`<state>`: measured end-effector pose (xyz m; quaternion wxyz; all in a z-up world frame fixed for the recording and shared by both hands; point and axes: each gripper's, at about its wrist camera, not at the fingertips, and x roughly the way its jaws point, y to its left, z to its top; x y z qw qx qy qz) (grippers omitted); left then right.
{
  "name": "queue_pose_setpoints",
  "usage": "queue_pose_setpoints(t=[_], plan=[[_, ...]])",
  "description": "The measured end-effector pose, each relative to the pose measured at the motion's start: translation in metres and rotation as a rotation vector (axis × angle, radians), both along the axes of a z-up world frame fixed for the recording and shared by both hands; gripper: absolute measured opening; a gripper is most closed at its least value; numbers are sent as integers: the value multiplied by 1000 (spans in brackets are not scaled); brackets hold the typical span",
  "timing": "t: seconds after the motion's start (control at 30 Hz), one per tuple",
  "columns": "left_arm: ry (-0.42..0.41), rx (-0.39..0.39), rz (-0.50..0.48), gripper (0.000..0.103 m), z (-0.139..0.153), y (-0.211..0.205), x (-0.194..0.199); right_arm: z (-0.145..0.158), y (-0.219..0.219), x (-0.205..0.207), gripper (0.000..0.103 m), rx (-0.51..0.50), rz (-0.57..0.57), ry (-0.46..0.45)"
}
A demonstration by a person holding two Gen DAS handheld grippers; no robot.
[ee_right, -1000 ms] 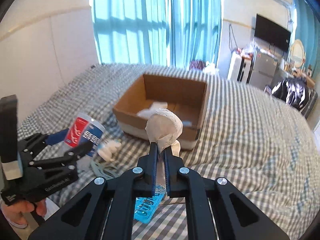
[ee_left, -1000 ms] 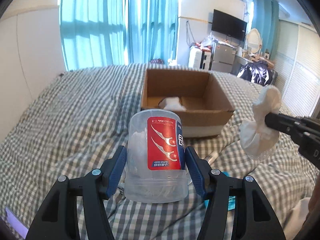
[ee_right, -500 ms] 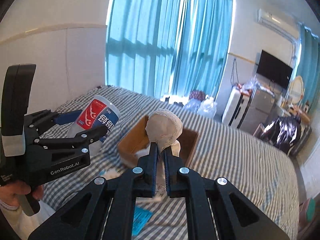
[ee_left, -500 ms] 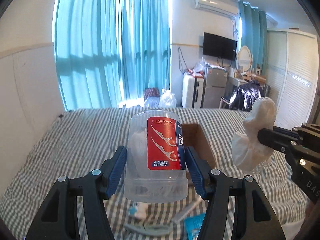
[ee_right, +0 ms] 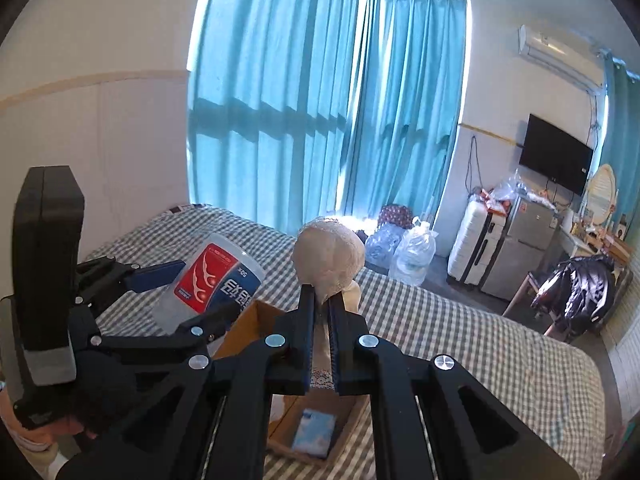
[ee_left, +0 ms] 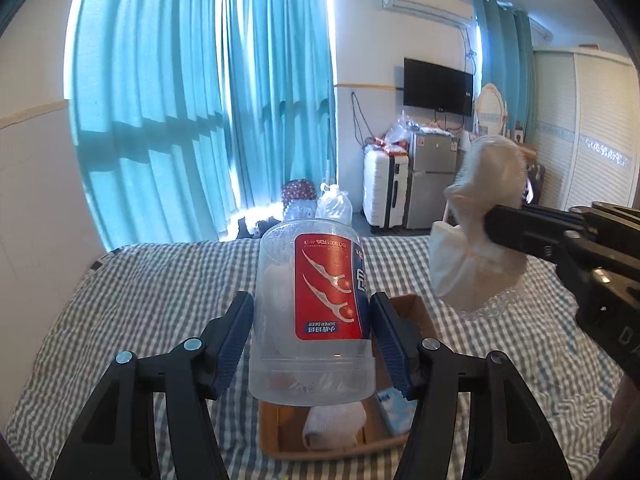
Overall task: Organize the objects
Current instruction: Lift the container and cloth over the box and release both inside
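- Jar (ee_left: 312, 312) of floss picks, clear plastic with a red label, is clamped between the blue pads of my left hand-held gripper (ee_left: 312, 336); it is held upside down in the air, over the near part of the cardboard box (ee_left: 416, 308).
- My right hand-held gripper (ee_right: 322, 320) is clenched on a white cloth bundle (ee_right: 328, 256), jaws almost fully closed around its pinched neck, lace edge hanging down between the fingers.
- From the left wrist view the bundle sits up and to the right of the jar, apart from it, not touching.
- Box rests on the checked bed (ee_left: 160, 280), directly below both hand-held grippers.
- Already inside the box: a white rolled sock (ee_left: 334, 424) and a small light-blue packet (ee_right: 314, 432).
- My judgement: task is partway, two items stowed, two more in my grip and not yet released.
- Left to do, I'd guess: lower the jar and the bundle into the box and let go of each.
- Cannot tell if other loose items are left on the bed; the area near me is hidden by the grippers.
- Risk: the jar is smooth and round, so it could slip or roll onto the sock when dropped.
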<state>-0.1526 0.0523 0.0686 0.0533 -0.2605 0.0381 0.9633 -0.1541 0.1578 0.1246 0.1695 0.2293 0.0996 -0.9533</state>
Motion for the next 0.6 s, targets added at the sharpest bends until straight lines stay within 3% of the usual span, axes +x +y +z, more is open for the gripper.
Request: queue_pose_setpoints(t=[0.3,0.43,0.6], plan=[[-147,-12,-24,61,-90,7,-48,-102,10,-77,6,4,-21,-169],[-194,-6,-29,62,-115,10,-58,-142,14,-94,6,2,-23,-236],[-235,-14,-11,62,-141,7,-68,-170,18,-109,6,-6,-31,-286]])
